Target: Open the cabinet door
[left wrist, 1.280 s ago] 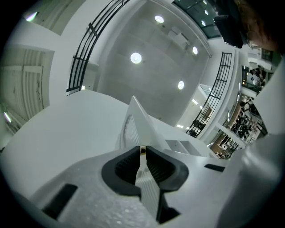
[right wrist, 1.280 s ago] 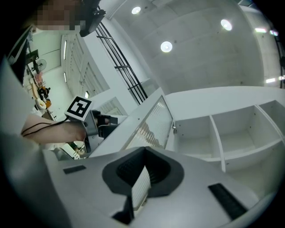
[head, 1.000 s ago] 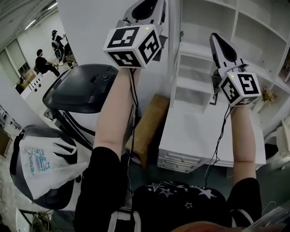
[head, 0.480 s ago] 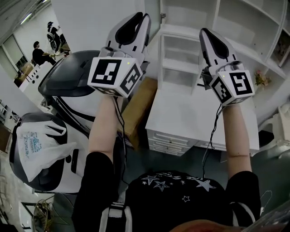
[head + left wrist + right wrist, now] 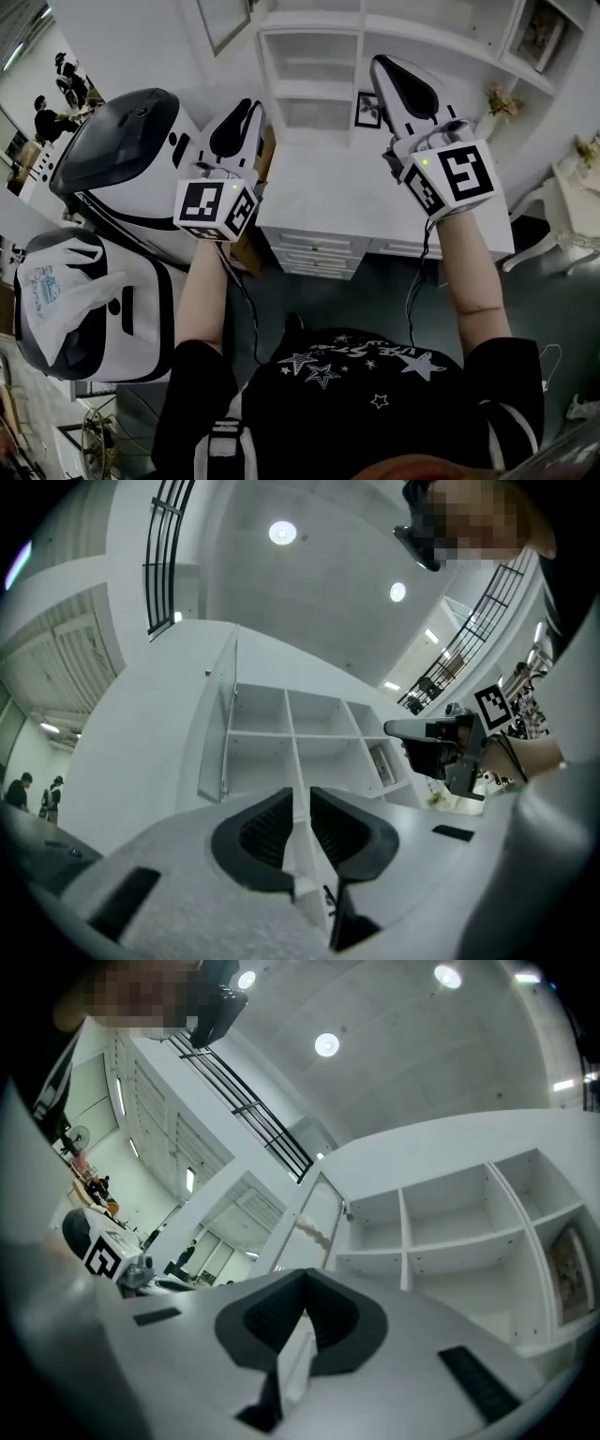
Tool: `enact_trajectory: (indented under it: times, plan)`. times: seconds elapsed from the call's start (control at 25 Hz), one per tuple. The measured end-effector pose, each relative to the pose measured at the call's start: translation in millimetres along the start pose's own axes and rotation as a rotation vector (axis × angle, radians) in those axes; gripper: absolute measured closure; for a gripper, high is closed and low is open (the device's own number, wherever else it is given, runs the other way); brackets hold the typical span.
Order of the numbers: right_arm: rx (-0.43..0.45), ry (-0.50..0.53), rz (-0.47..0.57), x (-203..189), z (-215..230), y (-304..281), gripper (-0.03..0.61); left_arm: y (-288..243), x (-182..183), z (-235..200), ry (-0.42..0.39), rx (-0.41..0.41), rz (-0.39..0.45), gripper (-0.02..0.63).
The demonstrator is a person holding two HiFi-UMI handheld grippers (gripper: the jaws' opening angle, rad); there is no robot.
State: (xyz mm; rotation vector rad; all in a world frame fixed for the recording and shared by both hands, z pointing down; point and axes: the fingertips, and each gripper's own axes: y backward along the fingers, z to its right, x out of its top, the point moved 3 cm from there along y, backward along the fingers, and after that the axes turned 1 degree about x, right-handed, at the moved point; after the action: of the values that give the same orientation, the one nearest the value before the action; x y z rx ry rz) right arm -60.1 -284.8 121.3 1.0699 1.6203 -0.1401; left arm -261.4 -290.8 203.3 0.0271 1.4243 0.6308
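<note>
Now, cabinet (image 5: pixel 309 56): the white shelf unit stands at the back of the table, its compartments in plain sight. A second ago both tools were raised in front of it; now it lies well clear of them.
Cabinet door (image 5: pixel 223 21): swung out to the left of the shelves, its pane angled away from the unit. It was already standing out from the unit a second ago, so the opening looks done.
Table (image 5: pixel 319 197): the white top with drawers below. More of it shows than before, between the two arms.
Arms: both have dropped and drawn back from the shelves, the left one much further than the right.
Left tool (image 5: pixel 248 111): low and beside the table's left edge, near neither door nor shelf. Its jaws have just been opening a little and now stand a narrow slit apart. Nothing is between them; only the distant shelf divider shows through the gap.
Right tool (image 5: pixel 382 67): higher, over the back of the table and pointing at the shelves but touching nothing. Its tips meet, so it is closed and empty.
Meaning for the task: with the door open and both tools empty and away from it, this reads as a retreat after the job, not a fresh reach.
</note>
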Motion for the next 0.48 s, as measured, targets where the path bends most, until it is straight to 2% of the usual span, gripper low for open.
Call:
enact_trajectory:
  times: [0.2,0.48]
  plan:
    - [0.016,-0.033,-0.065,-23,-8,63,0.572,37,-40,46,0.082,0.057,-0.093,0.548]
    - [0.005,-0.090,-0.145,-46,-14,159,0.572,91,-67,119,0.159,0.112,-0.173,0.548]
